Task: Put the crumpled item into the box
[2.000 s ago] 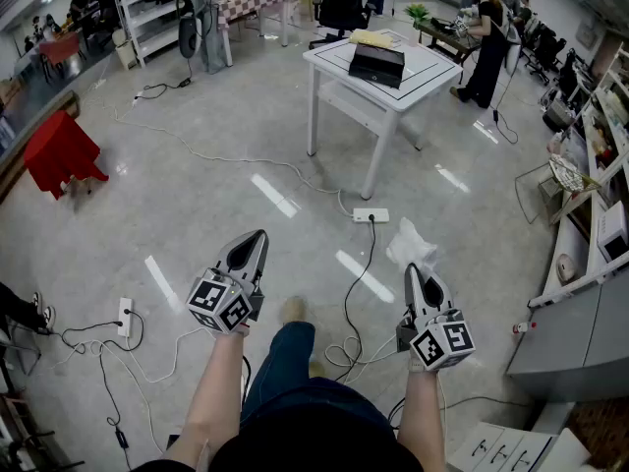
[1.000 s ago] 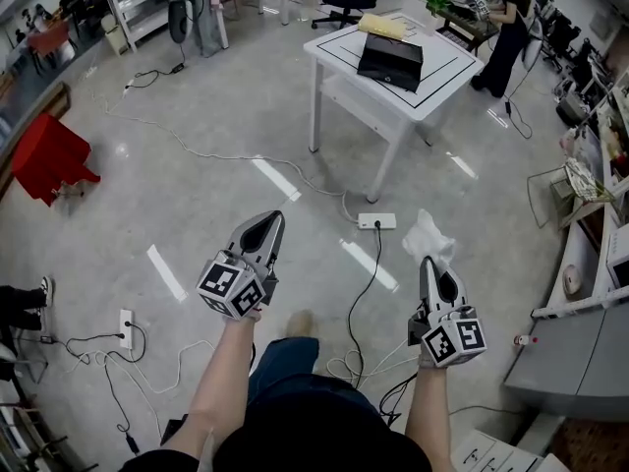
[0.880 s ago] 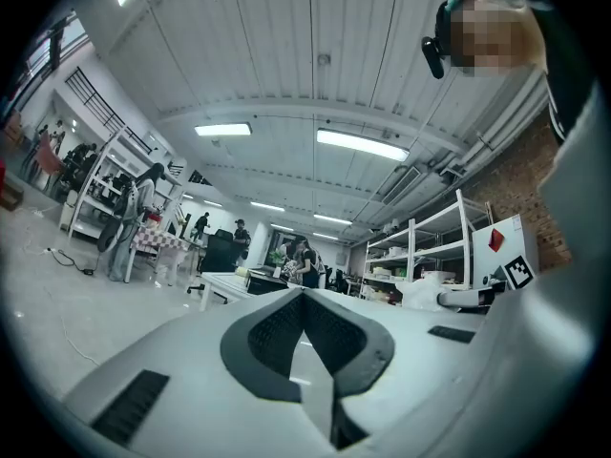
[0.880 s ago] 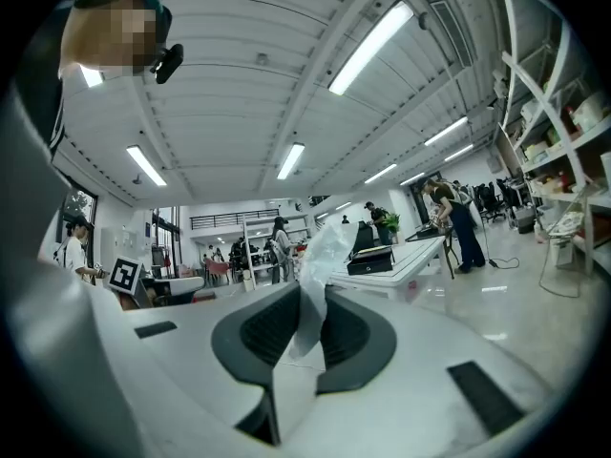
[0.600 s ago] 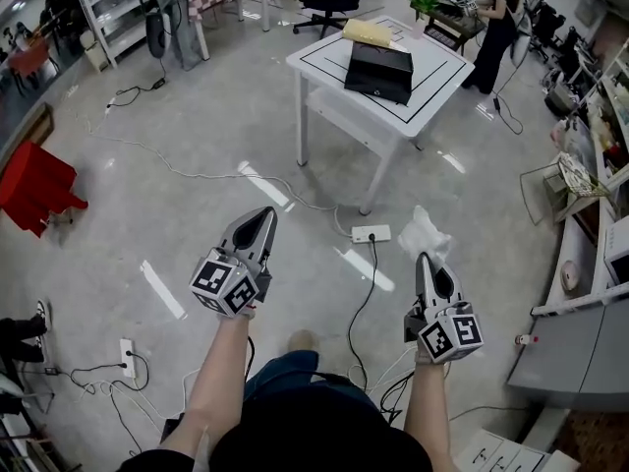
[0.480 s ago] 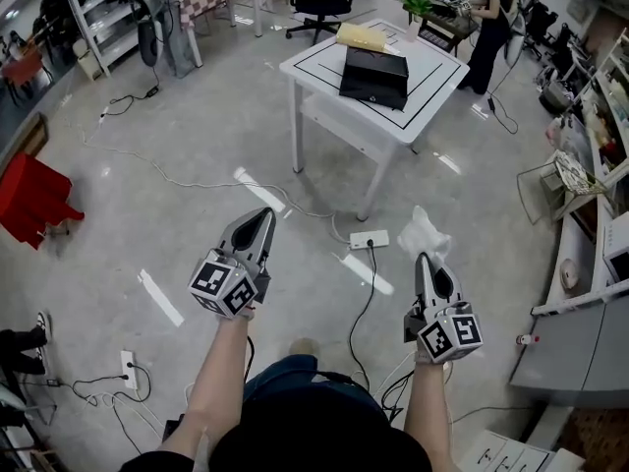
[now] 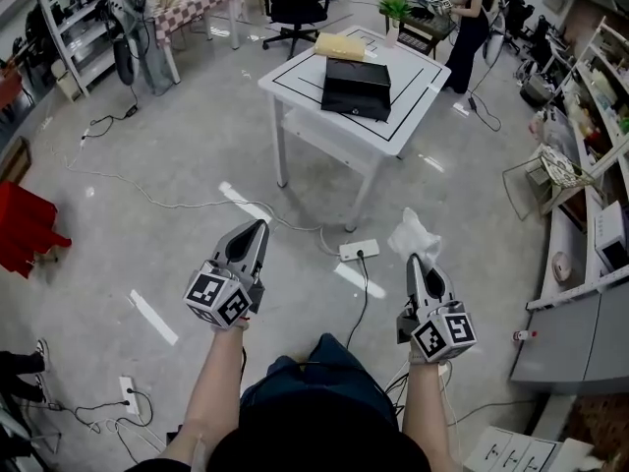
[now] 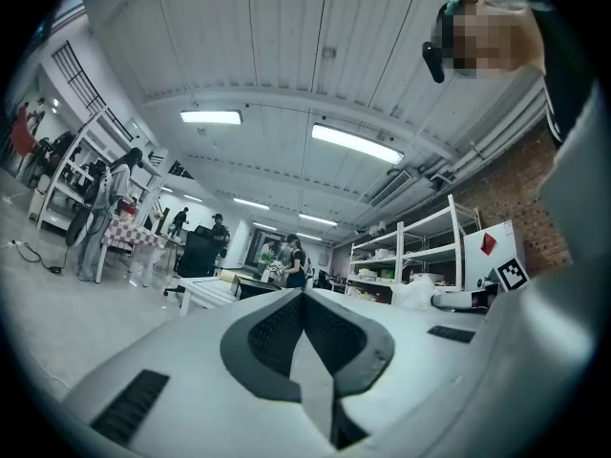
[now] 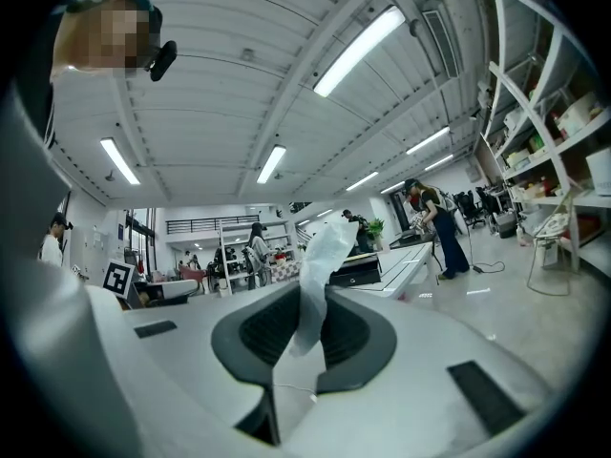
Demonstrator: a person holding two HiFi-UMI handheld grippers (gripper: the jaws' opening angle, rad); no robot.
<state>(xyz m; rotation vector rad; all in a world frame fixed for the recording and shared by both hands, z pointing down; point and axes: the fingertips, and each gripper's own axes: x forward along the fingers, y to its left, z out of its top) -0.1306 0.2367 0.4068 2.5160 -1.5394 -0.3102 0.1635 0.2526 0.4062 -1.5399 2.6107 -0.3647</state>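
Person's view over both hand-held tools. The right gripper point(image 7: 412, 261) has its jaws clamped on the white crumpled item point(image 7: 414, 236), which sticks out past the jaw tips, held above the floor point(image 7: 177, 165). The left gripper point(image 7: 256, 228) is empty, its jaws together. Well apart from both grippers stands the white surface point(image 7: 295, 75); it carries the black box point(image 7: 356, 87), with a yellowish packet point(image 7: 339, 45) just behind it.
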